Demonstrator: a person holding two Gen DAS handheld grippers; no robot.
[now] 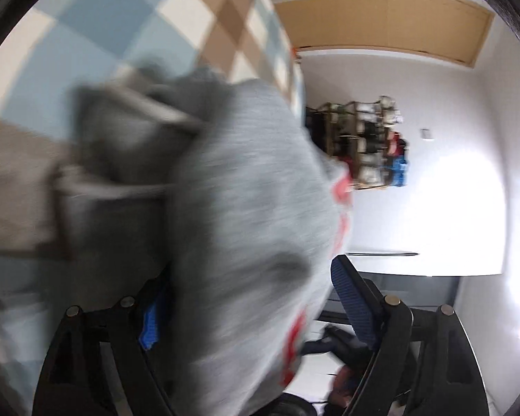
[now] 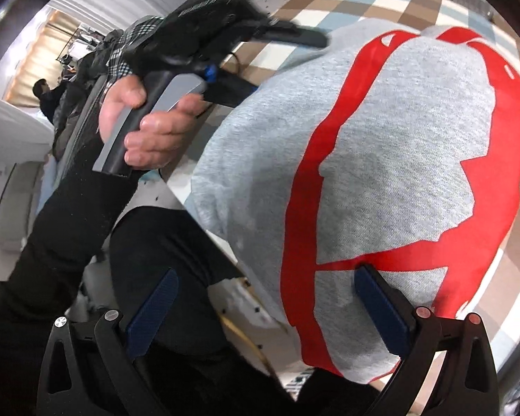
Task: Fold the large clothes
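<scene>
Both grippers' fingers (image 2: 152, 312) spread; grey sweatshirt (image 2: 381, 159) between left fingers (image 1: 355, 305), unpinched.

Through my left camera, tilted sideways, I saw a table (image 1: 97, 27) covered in a blue, cream and brown checked cloth. Behind it stood a white wall (image 1: 381, 79), a tan wooden door (image 1: 381, 24) and a cluttered shelf rack (image 1: 360, 142). Bright glare (image 1: 468, 208) washed out part of the wall. My right camera showed warm-lit curtains (image 2: 34, 55) far off.
</scene>
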